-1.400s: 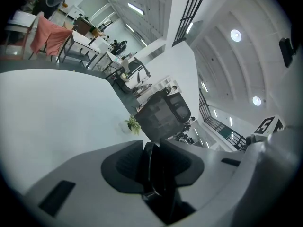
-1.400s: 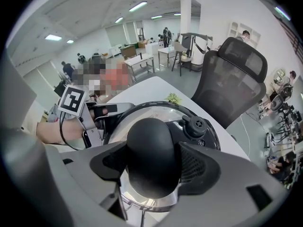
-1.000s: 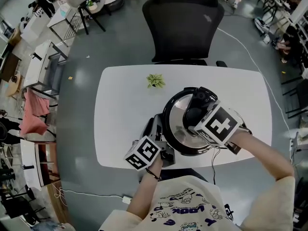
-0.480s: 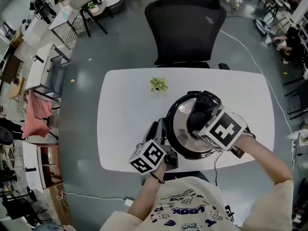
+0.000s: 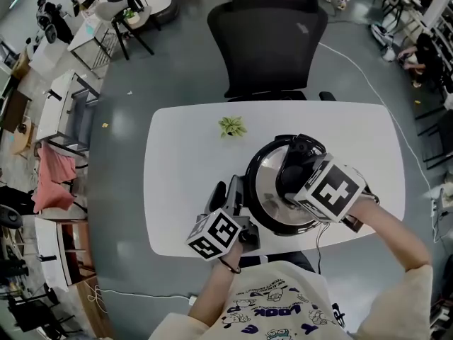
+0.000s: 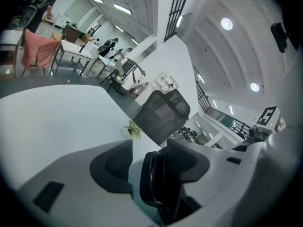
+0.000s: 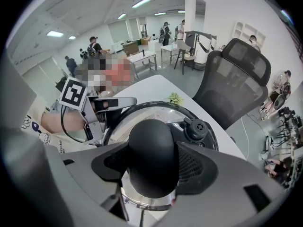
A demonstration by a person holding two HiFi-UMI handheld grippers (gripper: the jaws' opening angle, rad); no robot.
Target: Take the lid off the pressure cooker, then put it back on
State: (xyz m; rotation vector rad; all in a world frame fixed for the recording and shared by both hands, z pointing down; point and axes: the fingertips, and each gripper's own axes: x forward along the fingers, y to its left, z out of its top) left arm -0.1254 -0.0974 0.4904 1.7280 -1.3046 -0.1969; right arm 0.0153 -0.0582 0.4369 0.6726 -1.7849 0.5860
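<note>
The pressure cooker (image 5: 256, 217) stands on the white table (image 5: 180, 154) with its shiny lid (image 5: 263, 184) on. My right gripper (image 5: 290, 173) comes down from above and is shut on the lid's black knob (image 7: 151, 157), with both pads against it. My left gripper (image 5: 226, 192) lies low at the cooker's left side. Its jaws have just been opening. The cooker's black side handle (image 6: 158, 183) sits between them, with a gap to the left pad (image 6: 113, 162). In the right gripper view the left gripper (image 7: 106, 103) shows beside the lid's rim.
A small green plant (image 5: 231, 126) sits on the table behind the cooker. A black office chair (image 5: 269, 34) stands at the table's far edge. The lid's valve (image 7: 195, 126) is just beyond the knob. A cable hangs off the near edge (image 5: 316, 243).
The left gripper's jaws have spread apart around the cooker's side handle, and the gripper has rolled slightly. The right gripper and the lid have not moved.
</note>
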